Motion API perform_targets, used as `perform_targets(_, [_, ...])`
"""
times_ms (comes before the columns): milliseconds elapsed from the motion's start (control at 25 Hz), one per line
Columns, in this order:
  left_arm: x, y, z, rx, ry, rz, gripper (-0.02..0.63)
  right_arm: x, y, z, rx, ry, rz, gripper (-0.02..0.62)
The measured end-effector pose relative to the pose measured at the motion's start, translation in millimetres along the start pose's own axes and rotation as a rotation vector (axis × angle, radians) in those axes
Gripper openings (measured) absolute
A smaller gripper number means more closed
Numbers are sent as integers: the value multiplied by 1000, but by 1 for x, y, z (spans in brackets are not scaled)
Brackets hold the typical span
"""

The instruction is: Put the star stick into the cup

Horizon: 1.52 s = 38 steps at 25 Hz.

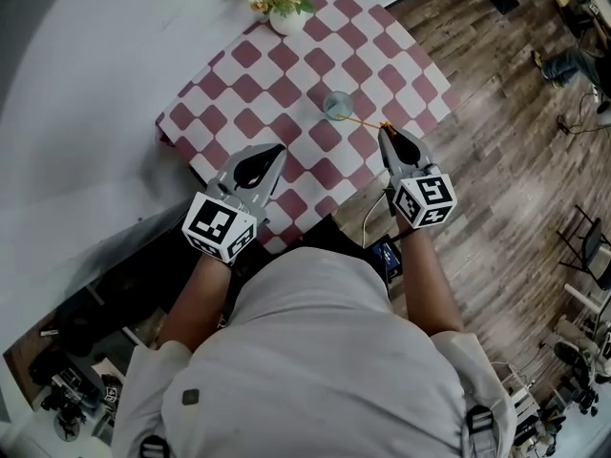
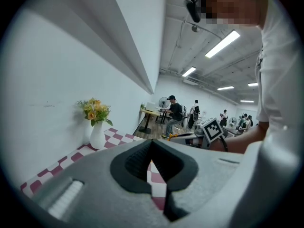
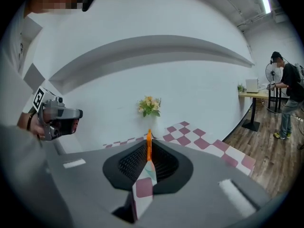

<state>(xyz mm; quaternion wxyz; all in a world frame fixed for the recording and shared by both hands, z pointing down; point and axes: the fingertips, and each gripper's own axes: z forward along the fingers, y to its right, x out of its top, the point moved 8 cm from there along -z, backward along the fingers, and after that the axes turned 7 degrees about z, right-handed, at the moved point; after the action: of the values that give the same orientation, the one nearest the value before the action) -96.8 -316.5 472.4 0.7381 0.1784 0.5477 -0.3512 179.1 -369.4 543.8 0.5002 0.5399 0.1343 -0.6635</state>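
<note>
A clear glass cup (image 1: 336, 105) stands on the checkered tablecloth (image 1: 286, 74) near the table's right edge. A thin orange stick (image 1: 365, 122) runs from the cup's rim to my right gripper (image 1: 384, 130), which is shut on its near end. In the right gripper view the stick (image 3: 148, 148) stands pinched between the dark jaw pads of my right gripper (image 3: 148, 142). Its star end I cannot make out. My left gripper (image 1: 280, 148) hovers over the front left of the table, shut and holding nothing. The left gripper (image 2: 151, 141) shows its jaws touching at the tips.
A white vase of yellow flowers (image 1: 284, 3) stands at the table's far end by the white wall; the vase (image 2: 97, 127) is ahead left of the left gripper. Wooden floor (image 1: 496, 160) lies to the right. People and desks (image 2: 175, 115) are far behind.
</note>
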Motion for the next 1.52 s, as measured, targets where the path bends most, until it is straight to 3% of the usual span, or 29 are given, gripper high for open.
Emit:
perform_targets(360, [-7,-2,5,18,-18,-19,3,-5,7,11,14,-21,29,81])
perform_targets(720, [-4,4,-11,16,0,-9,2,1,-10,-4,10,20,11,84])
perform_targets(1520, [10,40,-118,-4,107,88,2,15,-133,-89,21,197,-100,28])
